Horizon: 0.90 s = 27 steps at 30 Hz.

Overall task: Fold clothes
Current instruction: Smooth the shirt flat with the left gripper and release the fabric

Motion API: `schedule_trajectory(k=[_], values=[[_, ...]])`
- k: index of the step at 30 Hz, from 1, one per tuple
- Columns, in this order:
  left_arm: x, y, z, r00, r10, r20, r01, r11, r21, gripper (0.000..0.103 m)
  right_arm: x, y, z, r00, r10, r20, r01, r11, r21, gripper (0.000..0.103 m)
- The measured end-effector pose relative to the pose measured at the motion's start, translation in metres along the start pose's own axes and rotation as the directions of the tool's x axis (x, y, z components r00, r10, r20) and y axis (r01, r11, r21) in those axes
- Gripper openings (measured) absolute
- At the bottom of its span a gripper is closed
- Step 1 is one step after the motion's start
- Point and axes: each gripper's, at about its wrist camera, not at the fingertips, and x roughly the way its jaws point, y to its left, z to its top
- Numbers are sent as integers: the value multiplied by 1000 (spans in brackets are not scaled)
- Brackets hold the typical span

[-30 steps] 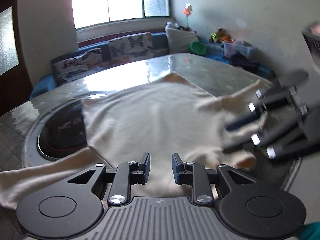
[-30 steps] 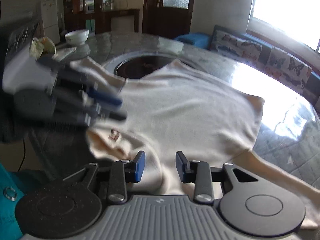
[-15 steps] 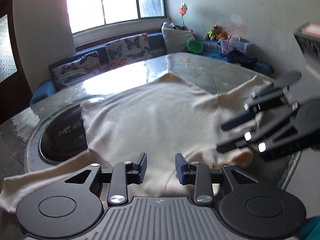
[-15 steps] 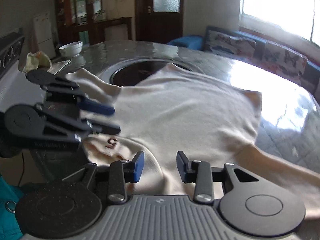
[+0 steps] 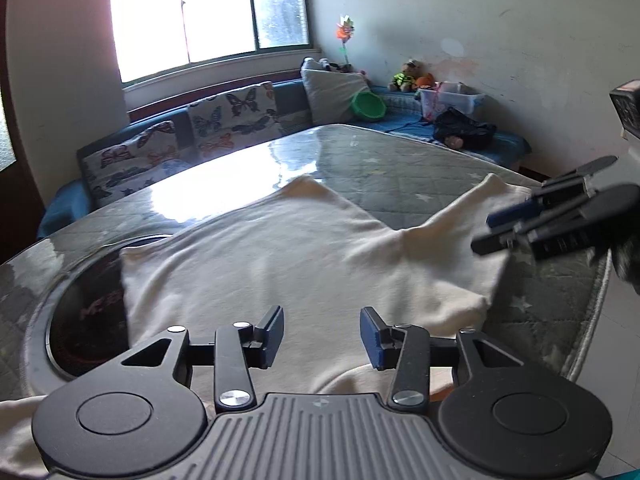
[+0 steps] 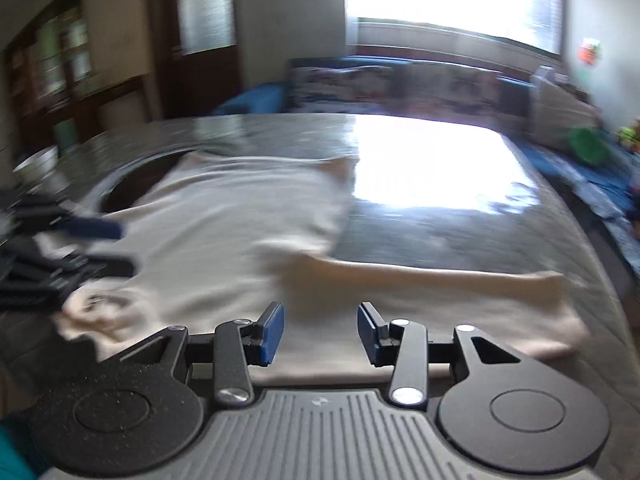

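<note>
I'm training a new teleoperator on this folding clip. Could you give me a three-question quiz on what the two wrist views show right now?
1. True or false: the left gripper has its jaws clamped on the cream shirt.
2. Multiple choice: the shirt's sleeve in the right wrist view lies A) stretched out flat on the table, B) hanging off the edge, C) tucked under the body.
3. Fill in: part of the shirt covers a round dark ____ set in the table.

Key: 1 false, both jaws stand apart, as do those of the right gripper. 2 A. 3 inset.
</note>
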Motion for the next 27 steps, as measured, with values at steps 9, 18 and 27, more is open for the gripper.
schedule_trajectory(k=[9,18,27], values=[[8,-22,6,999,-45,-6,45,999,28,50,3,-78,-10,971,-240,2,236,953,193,41],[15,-33,8,998,-56,-23,57,998,42,53,11,-123,-19,933,-359,-35,351,881,317,42],[22,-40,8,997,-64,-40,66,997,45,55,14,-127,-22,949,-314,-24,303,889,343,15]])
